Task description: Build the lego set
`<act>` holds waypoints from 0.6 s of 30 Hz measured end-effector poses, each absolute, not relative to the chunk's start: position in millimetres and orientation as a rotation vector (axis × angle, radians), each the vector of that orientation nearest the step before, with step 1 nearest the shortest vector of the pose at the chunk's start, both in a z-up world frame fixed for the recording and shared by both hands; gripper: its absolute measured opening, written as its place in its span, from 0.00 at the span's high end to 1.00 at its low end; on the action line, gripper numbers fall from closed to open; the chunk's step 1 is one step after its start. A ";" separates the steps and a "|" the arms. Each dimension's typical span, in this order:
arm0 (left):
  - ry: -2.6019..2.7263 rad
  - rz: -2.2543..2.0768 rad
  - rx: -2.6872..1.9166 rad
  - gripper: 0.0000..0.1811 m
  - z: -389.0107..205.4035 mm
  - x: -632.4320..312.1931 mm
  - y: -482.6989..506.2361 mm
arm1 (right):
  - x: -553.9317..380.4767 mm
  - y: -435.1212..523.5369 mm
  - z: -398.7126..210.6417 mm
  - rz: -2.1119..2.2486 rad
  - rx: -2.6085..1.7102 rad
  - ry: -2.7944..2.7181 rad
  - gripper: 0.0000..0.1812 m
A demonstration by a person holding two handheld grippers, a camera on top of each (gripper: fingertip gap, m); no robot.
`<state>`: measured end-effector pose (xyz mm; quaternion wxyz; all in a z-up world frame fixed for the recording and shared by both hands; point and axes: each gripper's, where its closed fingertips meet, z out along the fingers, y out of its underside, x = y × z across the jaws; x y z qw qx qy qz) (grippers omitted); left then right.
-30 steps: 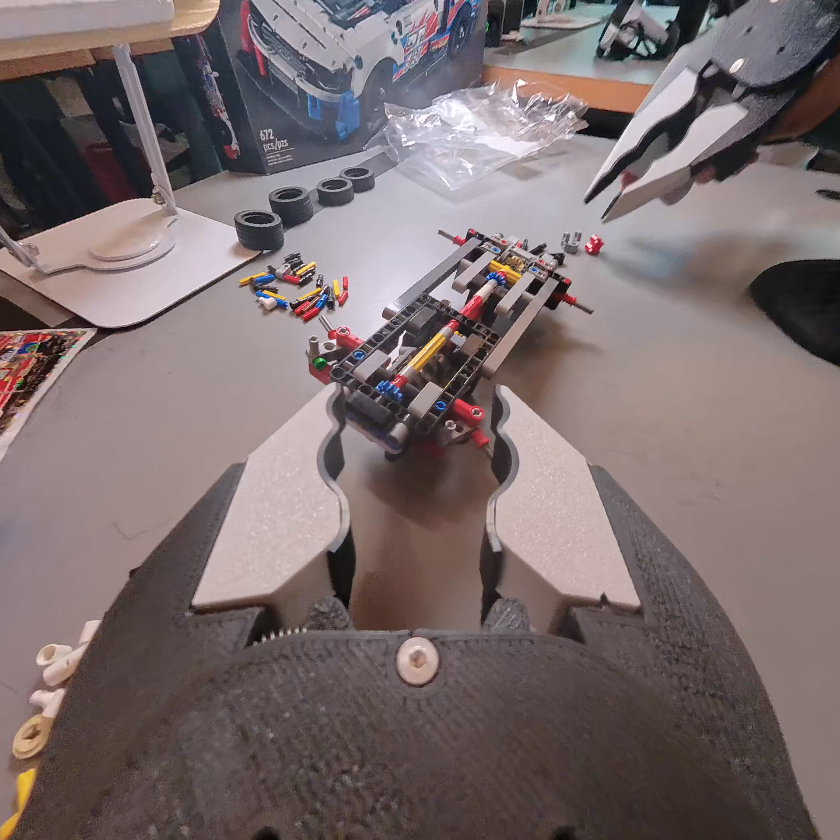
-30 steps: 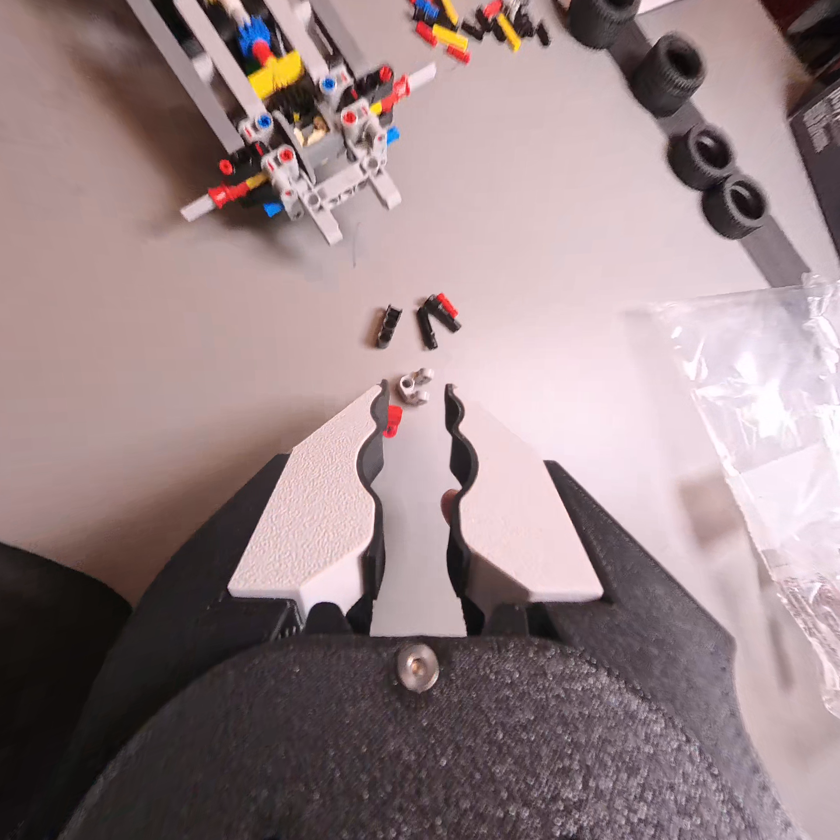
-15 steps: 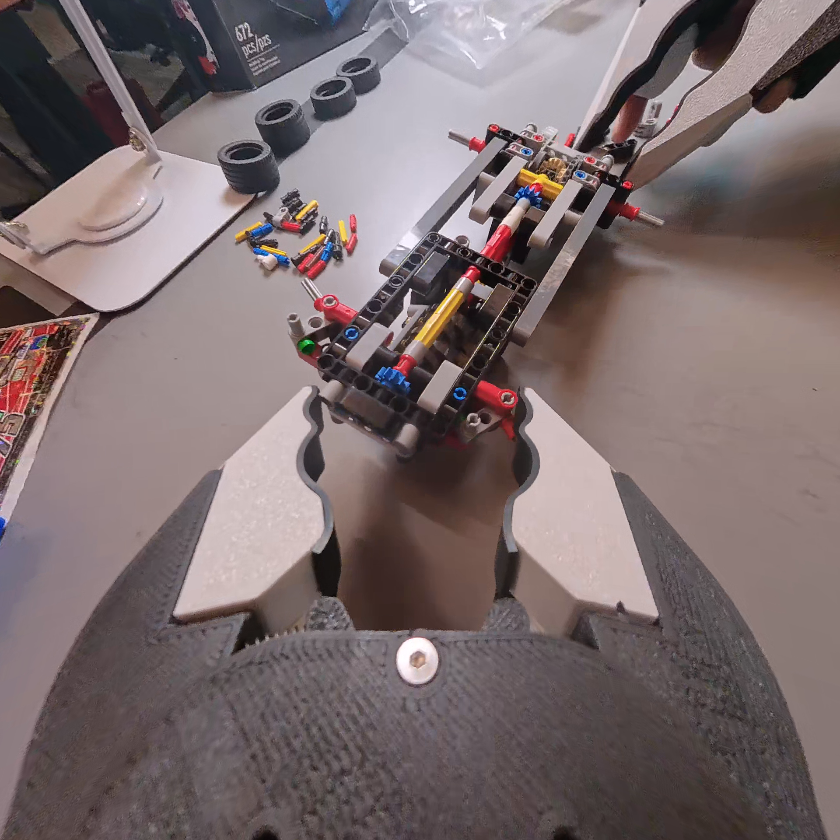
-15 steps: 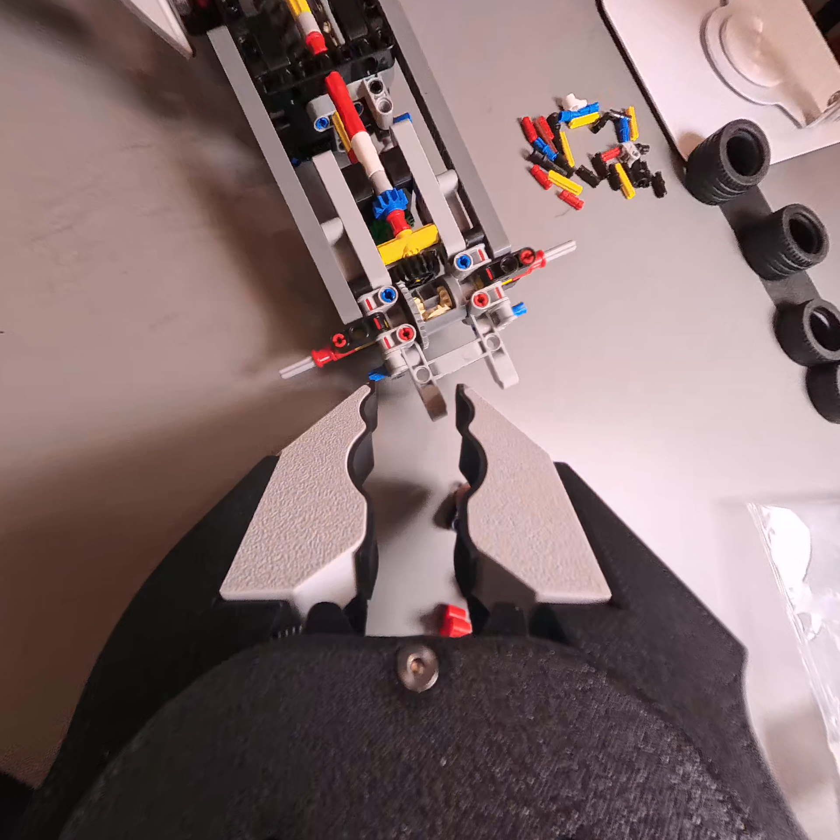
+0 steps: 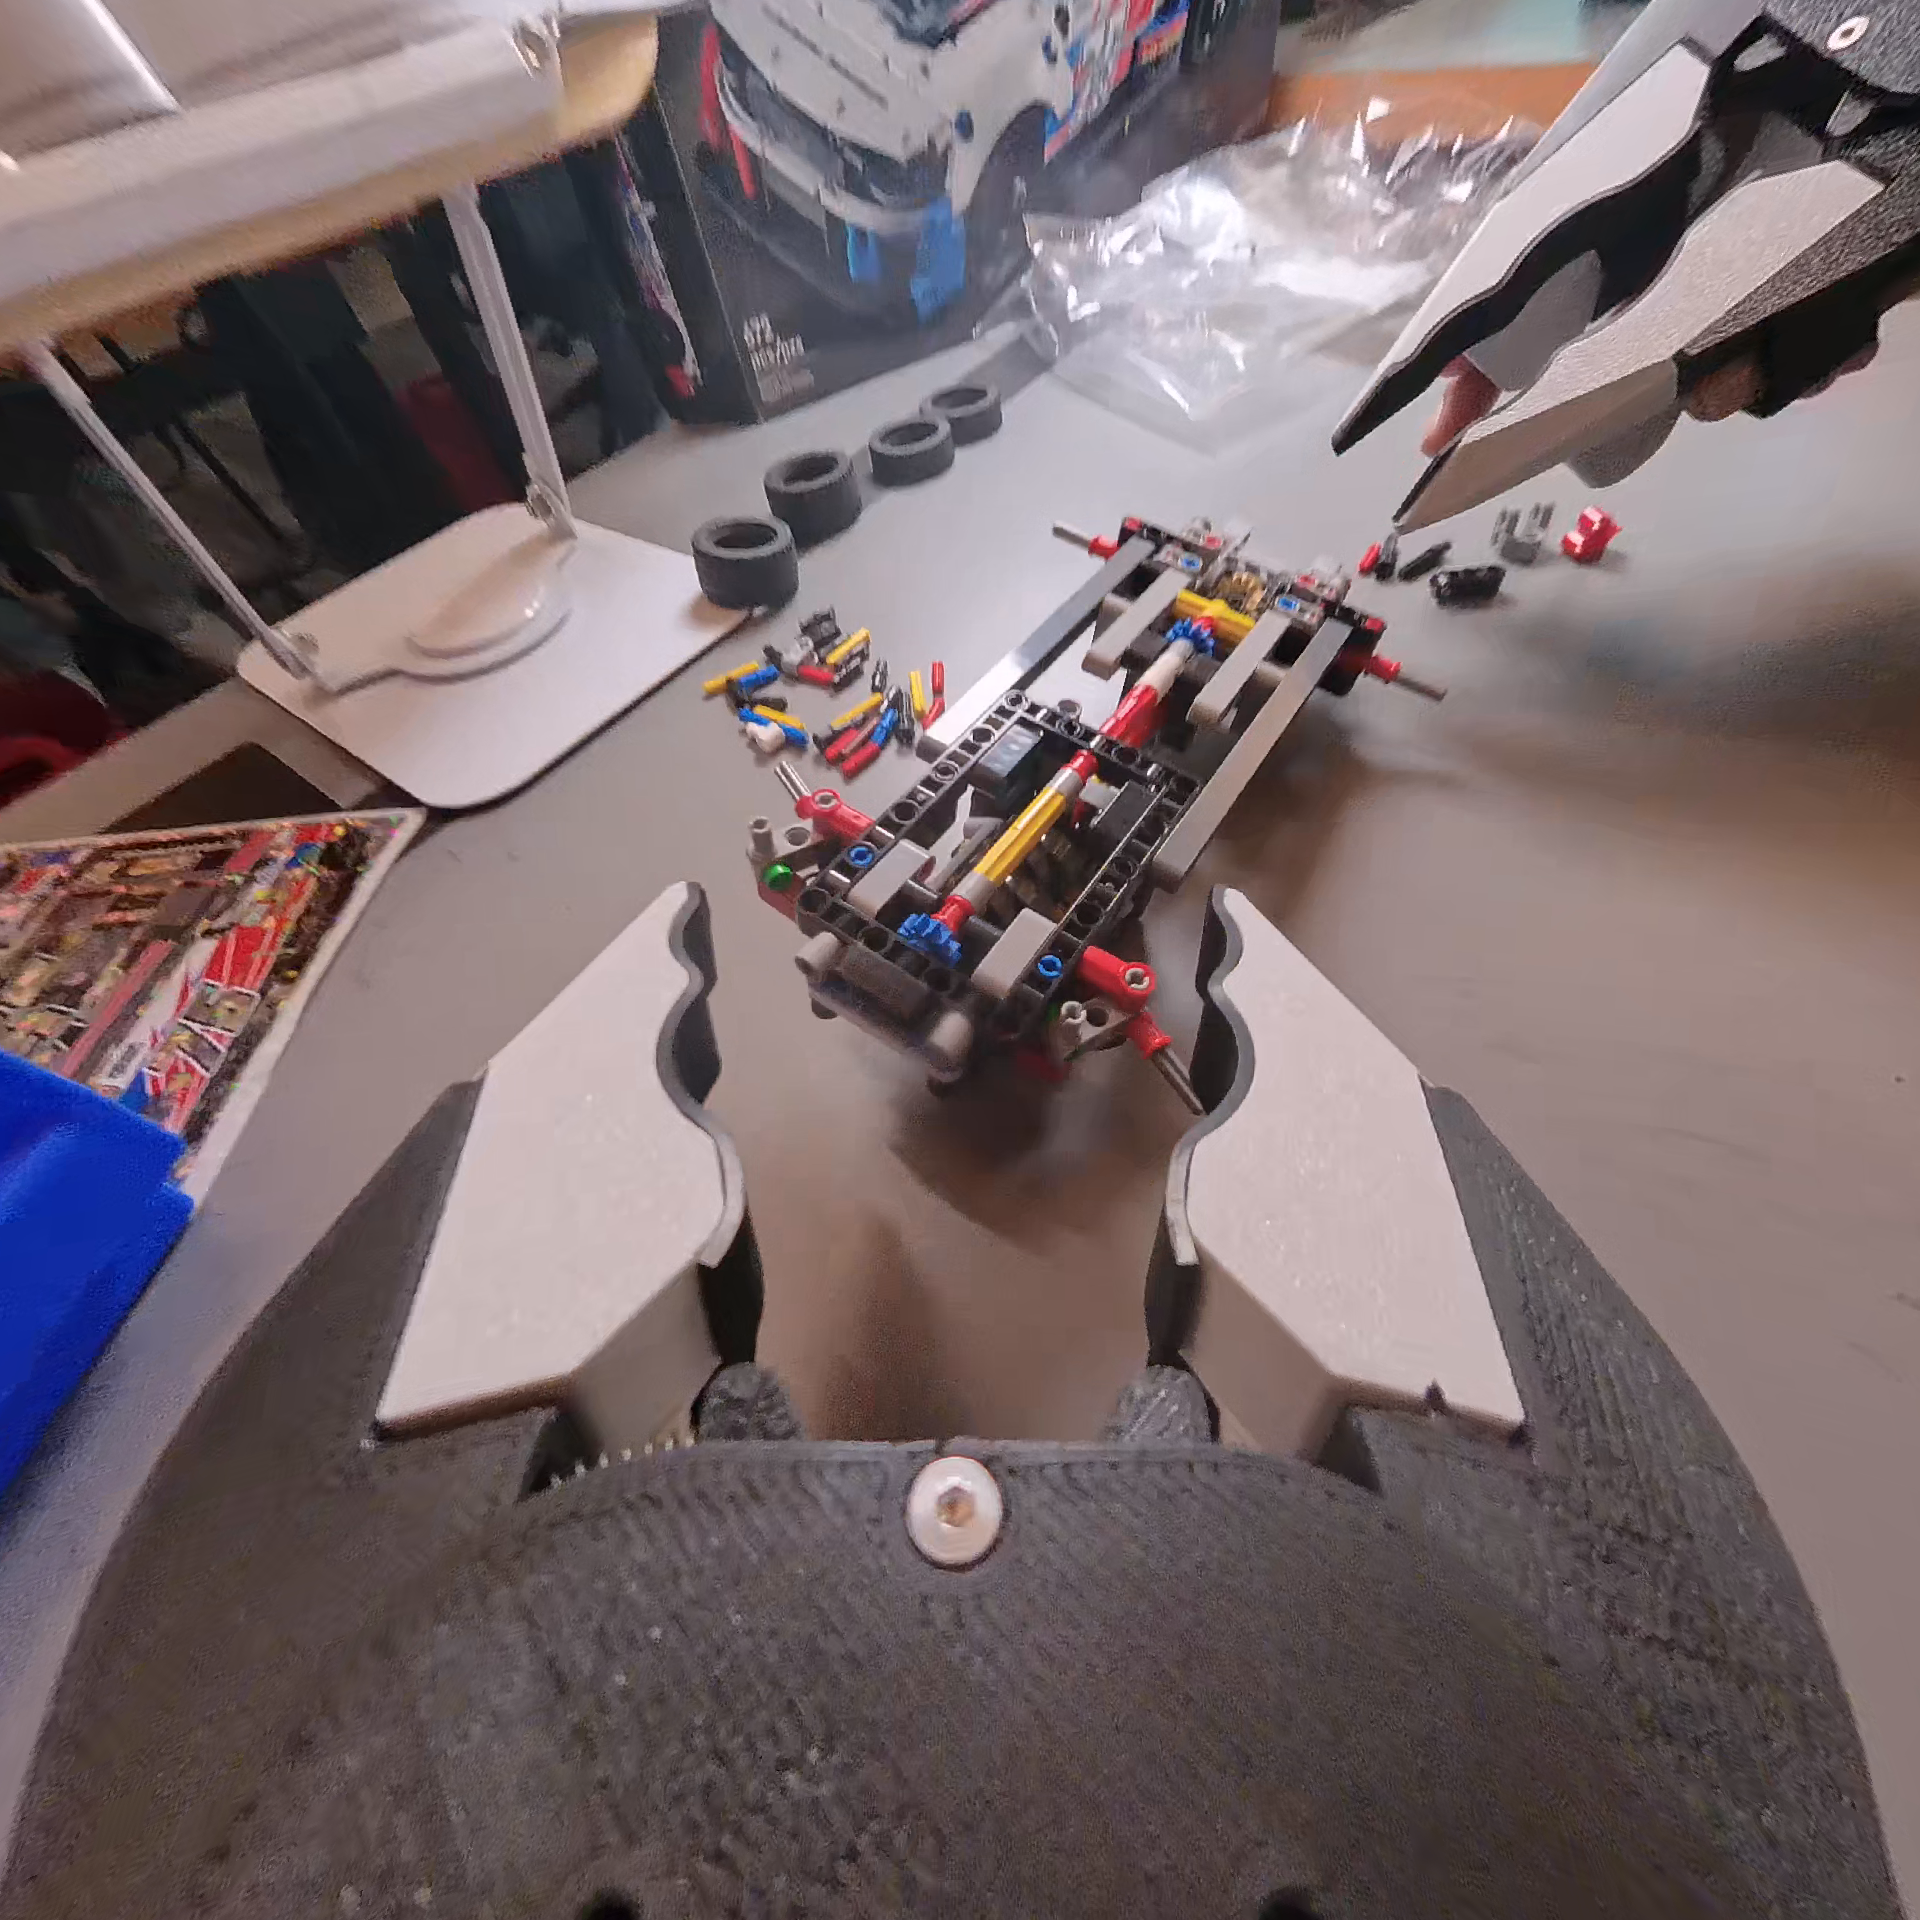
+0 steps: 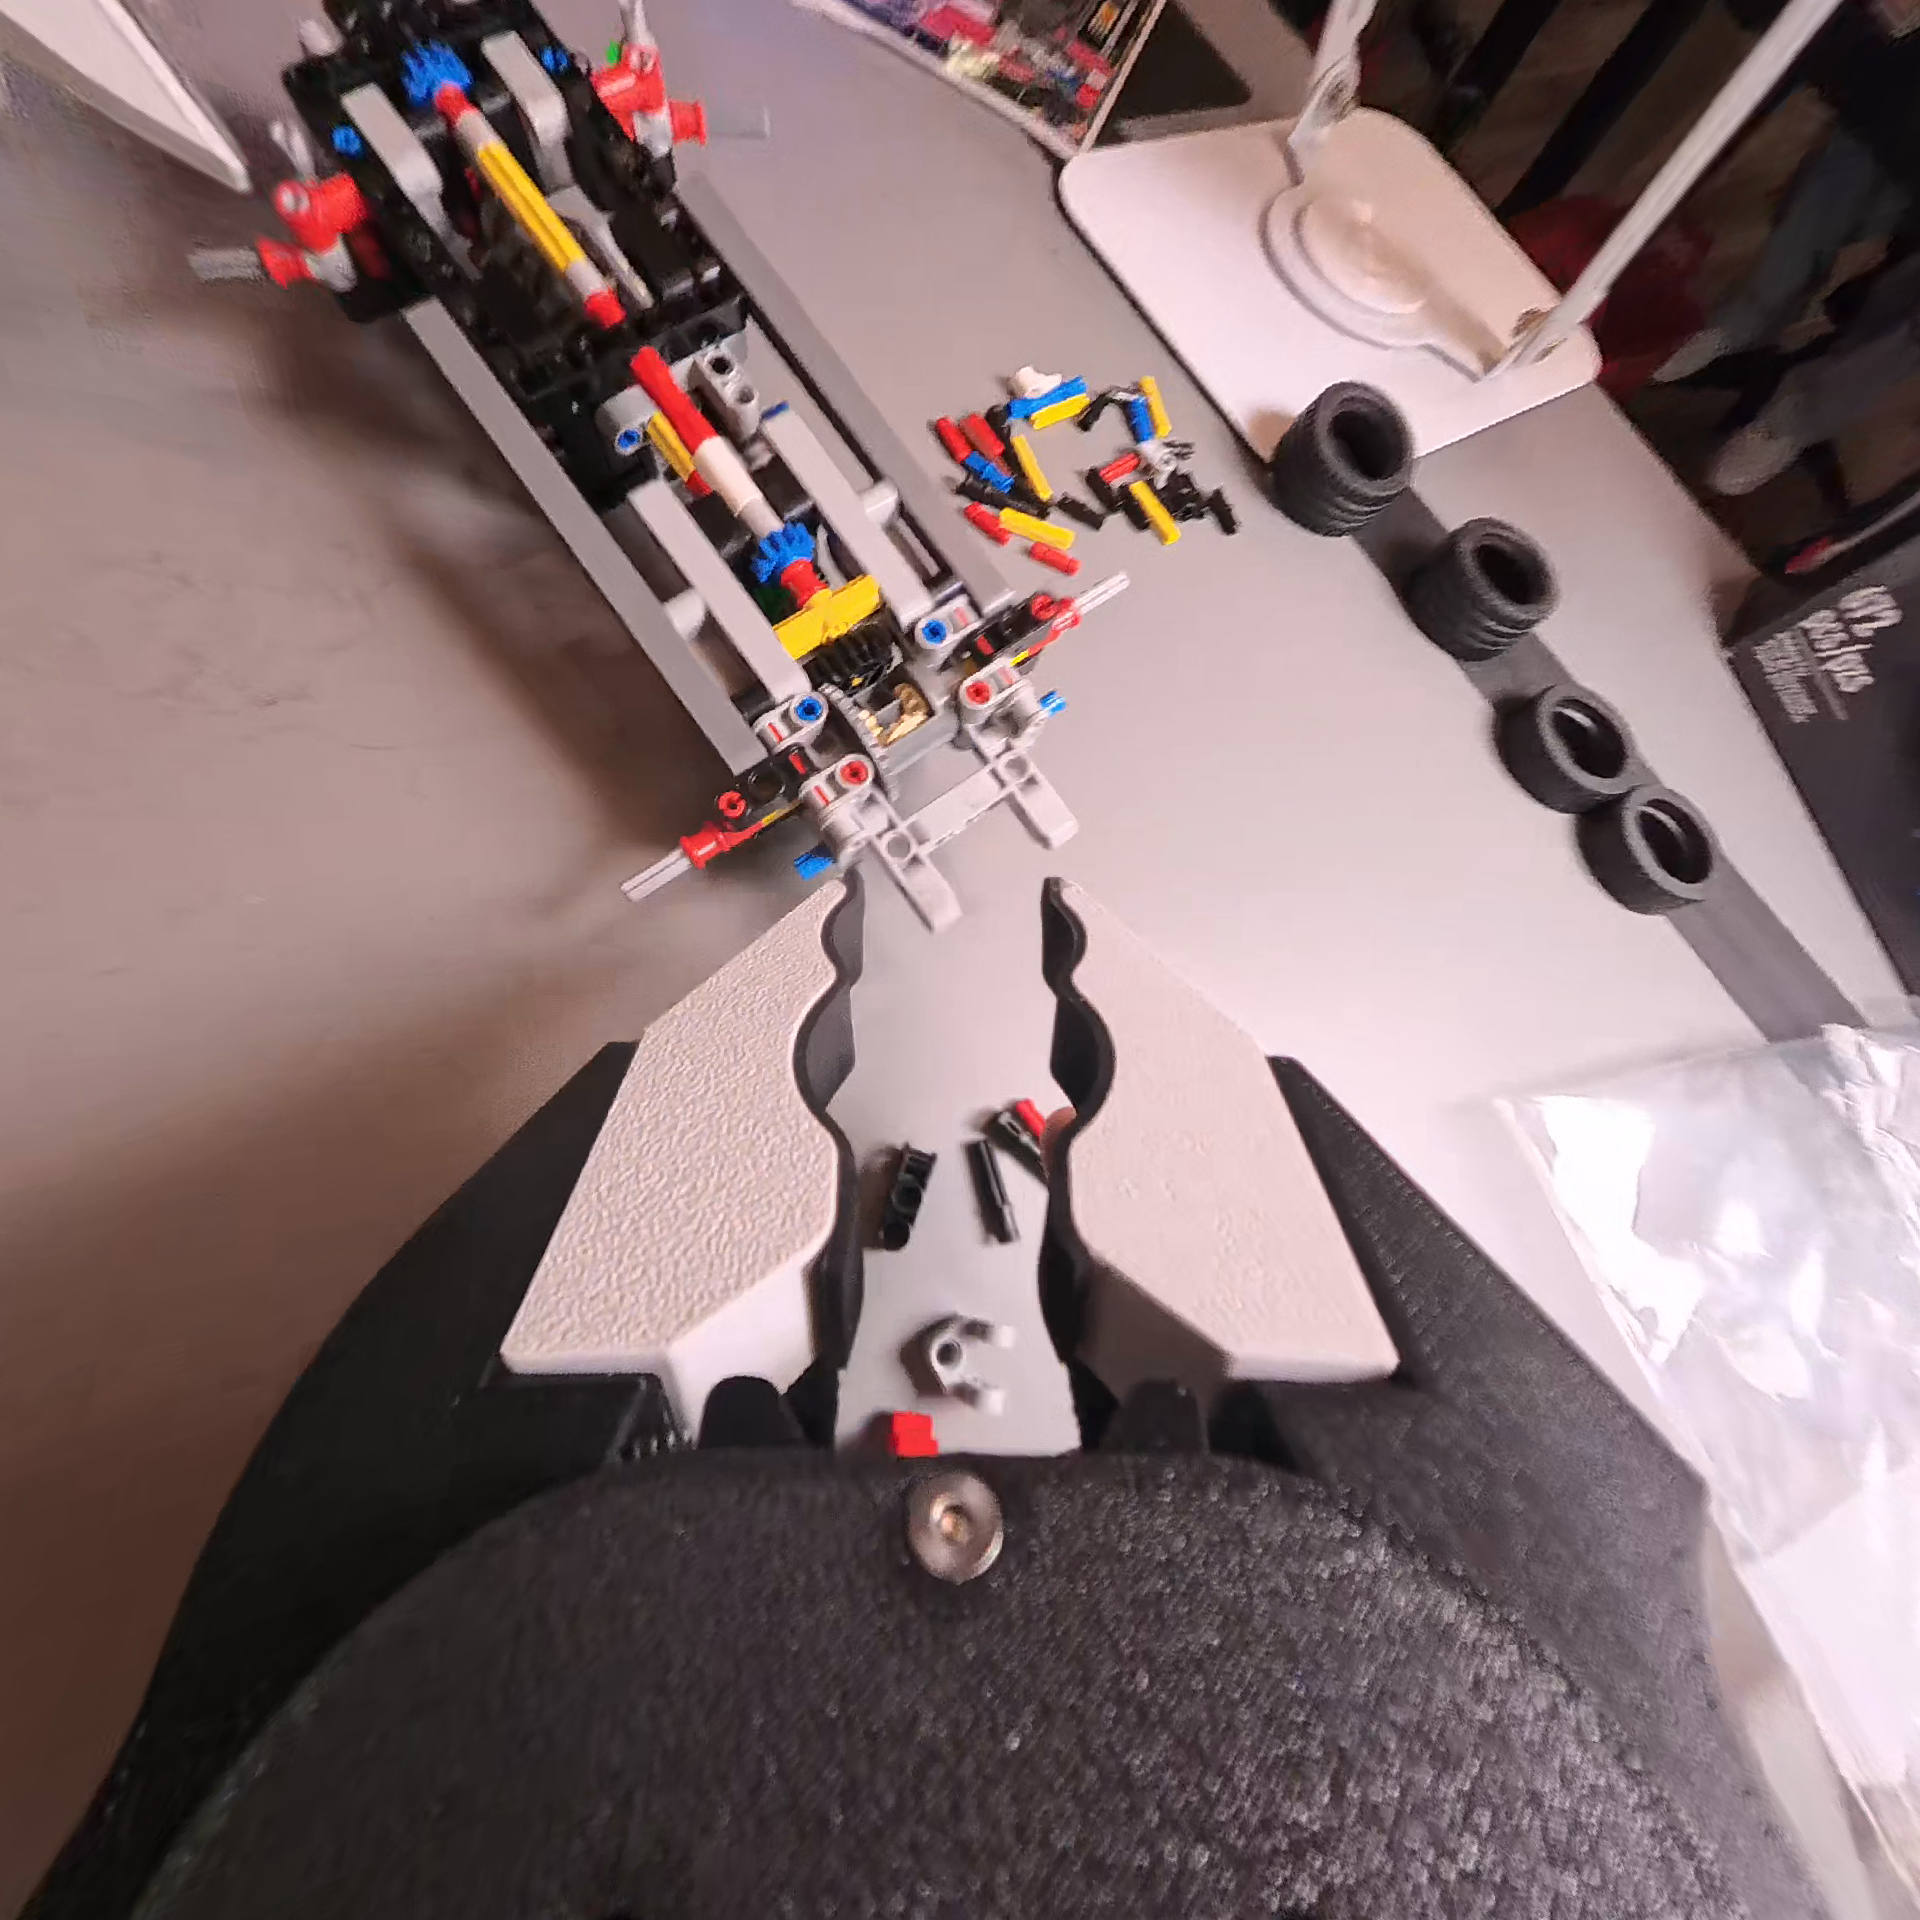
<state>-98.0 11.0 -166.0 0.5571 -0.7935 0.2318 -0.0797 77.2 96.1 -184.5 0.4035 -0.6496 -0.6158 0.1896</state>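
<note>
The part-built Lego chassis [image 5: 1060, 790] lies lengthwise on the grey table [image 5: 1558, 1039]. My left gripper [image 5: 956, 935] is open and empty, its fingertips on either side of the chassis's near end. The right fingertip is close to a red axle piece [image 5: 1117, 977]. My right gripper [image 6: 951, 899] is open and empty, held above the table just behind the chassis's [image 6: 727, 520] far end. Under it lie a black piece [image 6: 904, 1195], a black pin [image 6: 992, 1190], a grey connector [image 6: 951, 1356] and a red piece [image 6: 909, 1434]. The right gripper also shows in the left wrist view [image 5: 1371, 488].
A pile of coloured pins [image 5: 831, 696] lies left of the chassis. Several black tyres [image 5: 810, 488] stand in a row beyond it. A white lamp base [image 5: 468, 665], the set's box [image 5: 883, 208], a plastic bag [image 5: 1226, 270], a sticker sheet [image 5: 156, 935] and a blue bin [image 5: 62, 1226] ring the table.
My right gripper has risen and drawn back from the chassis's far end to above the loose small parts. My left gripper stays open at the chassis's near end, with its view tilted up.
</note>
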 end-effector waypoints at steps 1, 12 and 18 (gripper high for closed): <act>0.543 -0.184 -1.839 0.50 -157.7 -97.5 6.8 | 82.0 97.8 -176.4 0.479 -1.635 -1.526 0.83; 0.713 -0.270 -1.754 0.76 -152.8 -43.0 -58.5 | 153.7 93.4 -190.1 0.355 -1.800 -1.549 0.83; 0.763 -0.296 -1.809 0.79 -174.7 -34.4 -65.2 | 172.6 101.1 -220.0 0.328 -1.919 -1.679 0.80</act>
